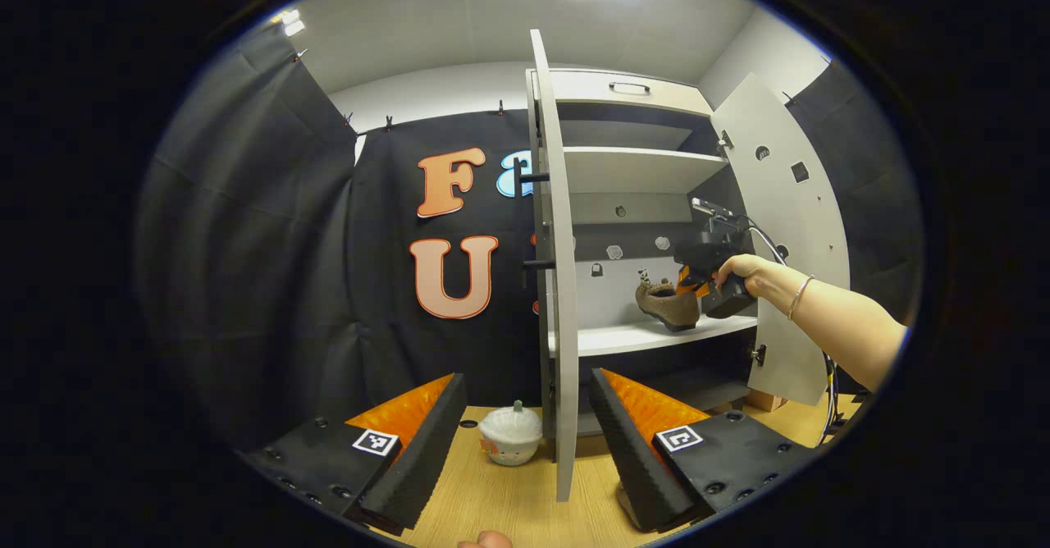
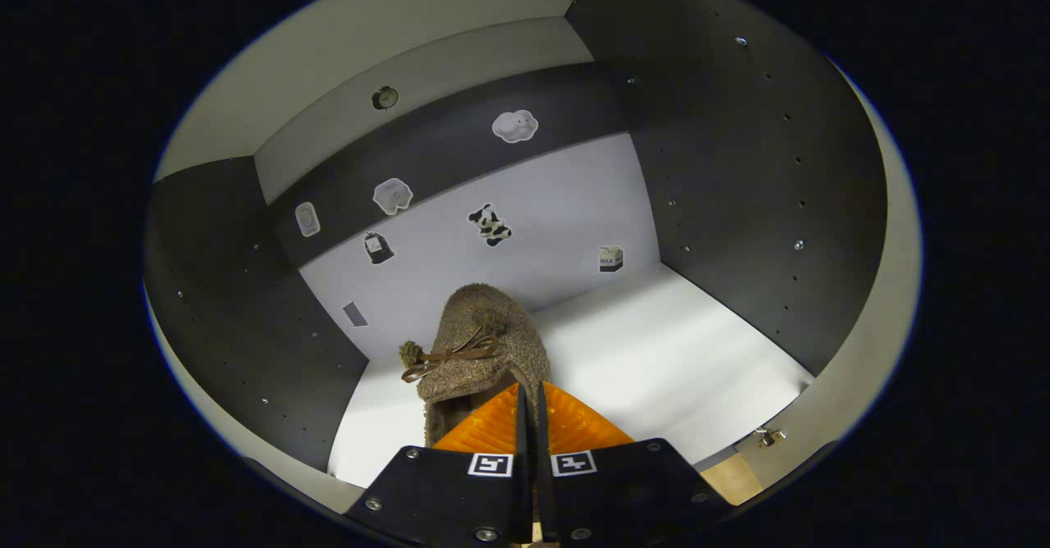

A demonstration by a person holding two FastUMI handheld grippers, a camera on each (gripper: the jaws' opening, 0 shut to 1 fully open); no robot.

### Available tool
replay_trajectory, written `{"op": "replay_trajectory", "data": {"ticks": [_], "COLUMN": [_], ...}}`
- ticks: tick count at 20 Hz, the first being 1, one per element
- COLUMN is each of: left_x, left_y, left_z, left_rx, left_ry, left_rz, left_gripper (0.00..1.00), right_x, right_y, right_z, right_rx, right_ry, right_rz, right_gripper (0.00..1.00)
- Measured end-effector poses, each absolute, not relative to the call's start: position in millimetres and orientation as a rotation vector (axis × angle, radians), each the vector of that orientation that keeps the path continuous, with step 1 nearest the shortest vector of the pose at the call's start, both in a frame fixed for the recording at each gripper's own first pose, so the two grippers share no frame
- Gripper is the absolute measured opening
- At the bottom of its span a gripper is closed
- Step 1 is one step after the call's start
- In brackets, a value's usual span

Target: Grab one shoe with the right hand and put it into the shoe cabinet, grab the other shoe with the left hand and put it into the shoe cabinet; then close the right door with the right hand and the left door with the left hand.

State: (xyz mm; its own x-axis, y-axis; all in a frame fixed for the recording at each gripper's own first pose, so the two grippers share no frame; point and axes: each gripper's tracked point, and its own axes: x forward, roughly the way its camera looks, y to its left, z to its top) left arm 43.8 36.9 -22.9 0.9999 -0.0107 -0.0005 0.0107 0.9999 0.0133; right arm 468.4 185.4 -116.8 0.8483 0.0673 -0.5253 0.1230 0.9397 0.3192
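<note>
Shoe: brown, fuzzy texture, with a darker brown bow. Shoe cabinet: light grey doors and shelves; interior side walls dark grey, dotted with small holes; back panel pale grey below a dark band, carrying small black-and-white stickers. Tabletop: light wood grain. Small pot: white, with an orange mark low on its side

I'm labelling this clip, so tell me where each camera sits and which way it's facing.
Left gripper view: rides the left gripper, fingers apart, held outside facing the open shoe cabinet over its left door's edge; a hand and forearm reach in.
Right gripper view: rides the right gripper, inside the cabinet, facing its back wall, fingers pinching the brown shoe.
Shared: that shoe, its shelf.
</note>
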Motion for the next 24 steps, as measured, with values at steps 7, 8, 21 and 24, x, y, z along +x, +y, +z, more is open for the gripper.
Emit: {"op": "replay_trajectory", "data": {"ticks": [7, 8, 21, 24], "left_x": [43, 43, 24, 26], "left_y": [26, 22, -30, -48], "left_z": [-31, -32, -41, -56], "left_rx": [-0.036, -0.044, -0.047, -0.054], "left_ry": [0.017, 0.024, 0.081, 0.122], "left_rz": [-0.04, -0.045, -0.115, -0.142], "left_gripper": [0.98, 0.98, 0.99, 0.96], "right_x": [433, 420, 237, 200], "right_y": [186, 186, 147, 144], "right_z": [-70, -65, -47, -43], "right_rx": [0.287, 0.269, 0.136, 0.136], "right_ry": [0.432, 0.416, 0.233, 0.199], "right_rz": [0.011, 0.022, 0.097, 0.129], "right_gripper": [0.52, 0.57, 0.93, 0.93]}}
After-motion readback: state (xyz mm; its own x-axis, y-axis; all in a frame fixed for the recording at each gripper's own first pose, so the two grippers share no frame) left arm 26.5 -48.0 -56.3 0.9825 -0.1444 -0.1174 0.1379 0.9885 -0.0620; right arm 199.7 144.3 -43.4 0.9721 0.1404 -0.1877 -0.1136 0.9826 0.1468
